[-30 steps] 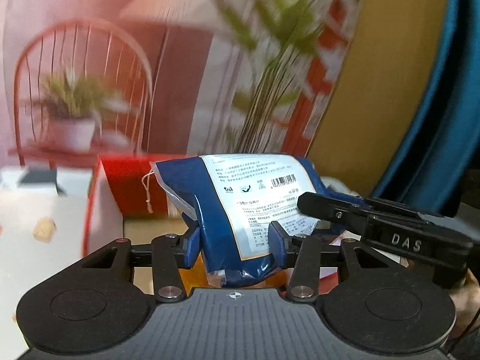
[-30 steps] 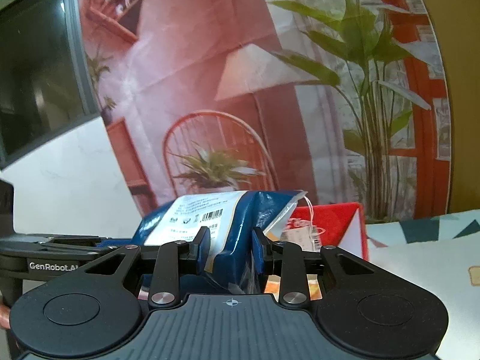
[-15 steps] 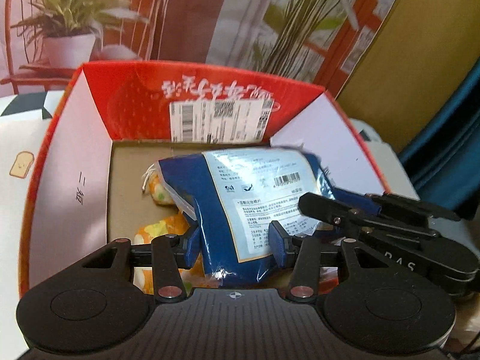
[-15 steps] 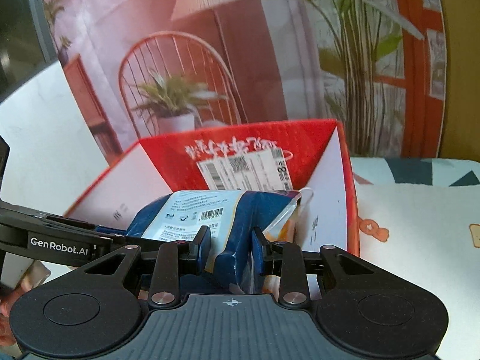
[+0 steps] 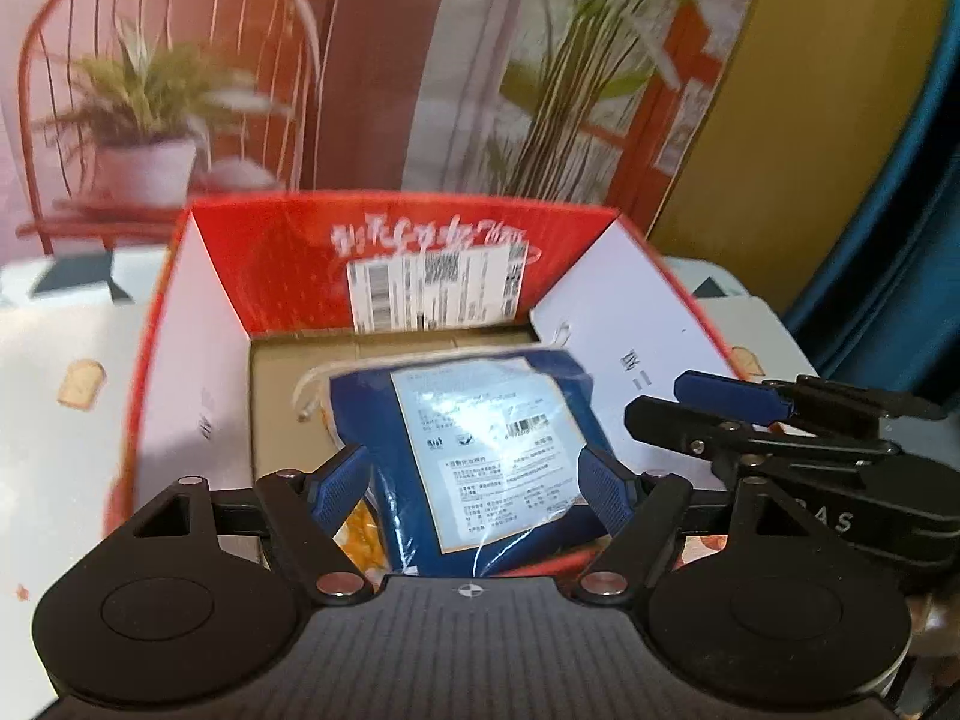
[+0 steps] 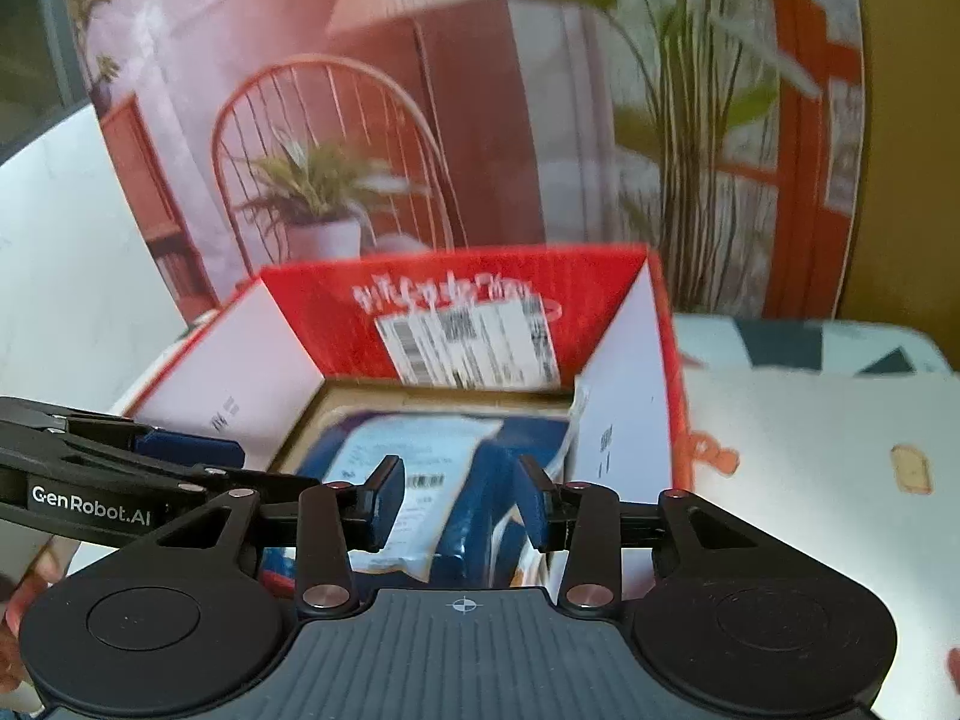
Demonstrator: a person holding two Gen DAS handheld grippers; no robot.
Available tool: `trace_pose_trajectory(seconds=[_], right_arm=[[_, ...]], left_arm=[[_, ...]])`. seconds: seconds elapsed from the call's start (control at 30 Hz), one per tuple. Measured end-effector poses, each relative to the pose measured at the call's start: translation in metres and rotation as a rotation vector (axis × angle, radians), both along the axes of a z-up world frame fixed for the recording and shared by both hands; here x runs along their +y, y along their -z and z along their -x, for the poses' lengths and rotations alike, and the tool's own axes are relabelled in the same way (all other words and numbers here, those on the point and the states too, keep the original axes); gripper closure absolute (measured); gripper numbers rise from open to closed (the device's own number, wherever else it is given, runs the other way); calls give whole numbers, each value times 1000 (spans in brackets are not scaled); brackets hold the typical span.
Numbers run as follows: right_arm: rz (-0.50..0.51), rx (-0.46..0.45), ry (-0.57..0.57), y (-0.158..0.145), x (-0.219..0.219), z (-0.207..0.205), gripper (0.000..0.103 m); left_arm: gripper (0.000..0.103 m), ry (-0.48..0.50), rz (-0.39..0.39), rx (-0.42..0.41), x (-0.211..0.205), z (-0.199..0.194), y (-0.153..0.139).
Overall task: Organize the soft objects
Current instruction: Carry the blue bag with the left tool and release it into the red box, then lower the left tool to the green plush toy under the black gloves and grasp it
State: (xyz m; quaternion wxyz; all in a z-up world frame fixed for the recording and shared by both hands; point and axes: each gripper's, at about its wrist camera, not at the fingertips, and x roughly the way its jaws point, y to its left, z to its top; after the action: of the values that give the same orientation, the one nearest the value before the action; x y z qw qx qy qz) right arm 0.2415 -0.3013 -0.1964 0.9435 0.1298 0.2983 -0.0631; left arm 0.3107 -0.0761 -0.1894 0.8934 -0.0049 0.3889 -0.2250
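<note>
**Blue package lies in the red box, both hand-held grippers opened around it**

The blue package lies inside the red cardboard box, in the lower middle of the left wrist view, directly ahead of the left hand-held gripper. Its long axis goes from the lower middle of the frame up toward the far wall of the box, a little slanted to the left, with the white label facing up. Under its left edge a yellow patterned soft thing shows partly.

The left hand-held gripper is opened wide. Its blue pads stand on both sides of the package's near end, and I judge they are just beside it and not pressing; a small gap seems to show on the right side. It holds nothing.

In the right wrist view the package is again straight ahead, in the centre of the frame. The right hand-held gripper is also opened, its pads apart and no longer squeezing anything as far as I can see. In the left wrist view it appears at the right middle, beside the package's right edge.

Both are about equally near to the package. The next move is probably a straight retreat backward.
</note>
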Motion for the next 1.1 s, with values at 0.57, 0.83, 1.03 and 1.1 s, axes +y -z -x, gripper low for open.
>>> trace_pose_trajectory(seconds=[0.57, 0.83, 1.03, 1.1], right_arm=[[-25, -109, -46, -1, 64, 106, 64], [-42, -87, -45, 26, 94, 145, 64], [-69, -64, -67, 40, 108, 166, 64], [-65, -51, -78, 42, 113, 168, 64]], left_arm=[[25, 35, 9, -125, 52, 125, -5], [27, -17, 69, -77, 74, 161, 27], [34, -45, 113, -31, 82, 192, 51], [42, -57, 147, -4, 88, 196, 57]])
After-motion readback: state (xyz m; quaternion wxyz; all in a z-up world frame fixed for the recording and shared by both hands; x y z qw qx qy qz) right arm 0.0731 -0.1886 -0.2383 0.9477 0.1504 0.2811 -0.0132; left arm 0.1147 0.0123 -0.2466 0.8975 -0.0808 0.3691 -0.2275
